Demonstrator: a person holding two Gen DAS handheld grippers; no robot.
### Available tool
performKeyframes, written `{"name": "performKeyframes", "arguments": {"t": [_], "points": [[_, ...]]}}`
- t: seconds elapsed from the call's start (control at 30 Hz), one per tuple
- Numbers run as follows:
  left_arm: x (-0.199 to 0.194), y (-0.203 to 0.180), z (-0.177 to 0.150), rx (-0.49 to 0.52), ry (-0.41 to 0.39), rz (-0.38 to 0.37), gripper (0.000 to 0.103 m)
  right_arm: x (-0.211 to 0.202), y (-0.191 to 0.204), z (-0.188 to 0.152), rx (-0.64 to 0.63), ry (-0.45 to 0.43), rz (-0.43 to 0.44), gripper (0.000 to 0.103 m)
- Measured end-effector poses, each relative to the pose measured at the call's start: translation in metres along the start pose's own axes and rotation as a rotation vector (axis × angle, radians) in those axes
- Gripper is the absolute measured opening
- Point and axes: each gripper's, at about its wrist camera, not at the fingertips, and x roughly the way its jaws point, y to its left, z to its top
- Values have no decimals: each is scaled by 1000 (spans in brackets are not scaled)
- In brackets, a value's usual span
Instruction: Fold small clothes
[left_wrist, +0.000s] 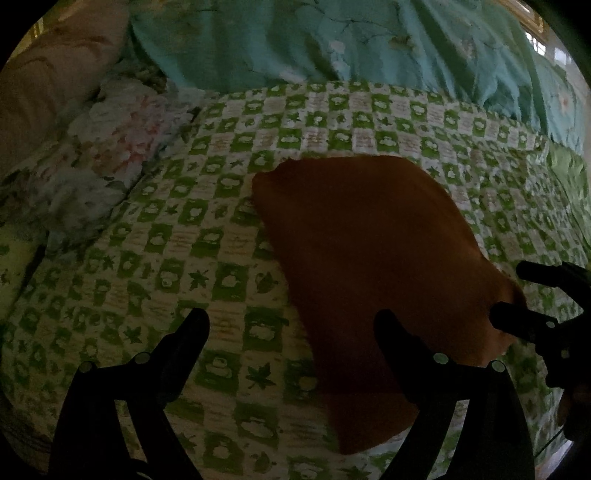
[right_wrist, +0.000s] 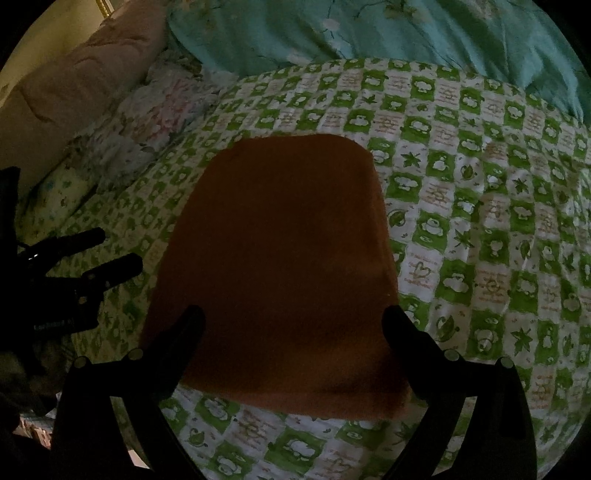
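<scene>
Here, both grippers are hovering wide open over a flat orange-brown fabric piece (right_wrist: 273, 258), holding nothing.

At the left of the left wrist view, the left gripper (left_wrist: 291, 332) is spreading its black fingers (left_wrist: 192, 332) over the green-and-white checked quilt (left_wrist: 166, 240), likely lining up on the cloth's near left edge. The cloth is lying smooth in the middle of both frames, seemingly laid out for a fold. In the right wrist view, the right gripper (right_wrist: 291, 328) is straddling the cloth's near edge, jaws apart, probably readying a pinch. A teal floral blanket (right_wrist: 369, 33) is bunching along the top, clear of the work.
</scene>
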Motion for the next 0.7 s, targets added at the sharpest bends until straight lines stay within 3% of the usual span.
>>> {"name": "performKeyframes", "arguments": {"t": [0.7], "points": [[-5,10,2,-24,-9,46,91,5,13,3,-35,3,18,97]]}}
